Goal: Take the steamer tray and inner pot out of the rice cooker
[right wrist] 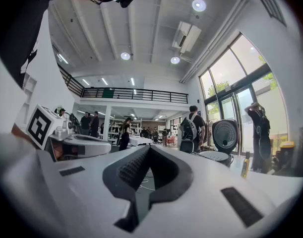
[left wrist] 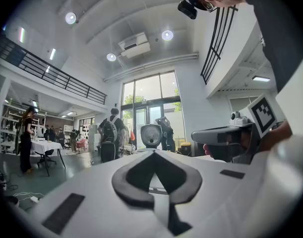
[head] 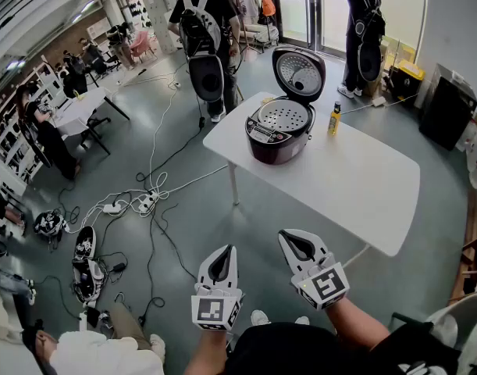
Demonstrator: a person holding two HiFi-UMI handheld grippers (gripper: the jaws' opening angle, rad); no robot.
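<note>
Grey concrete floor strewn with white and black cables [head: 148, 198] fills the open hall, and on it stands a white rectangular bench [head: 355, 186] carrying a dark maroon rice cooker [head: 273, 143] with its round lid [head: 299, 73] raised upright and a small yellow bottle [head: 334, 119] just beside it. Seated in the top of the cooker is the silver perforated steamer tray [head: 283, 116], in plain sight under the raised lid. Well short of the bench, the left hand-held gripper [head: 227, 248] and the right hand-held gripper [head: 286, 235] are held level side by side, each with its jaws fully together and nothing between them.
</note>
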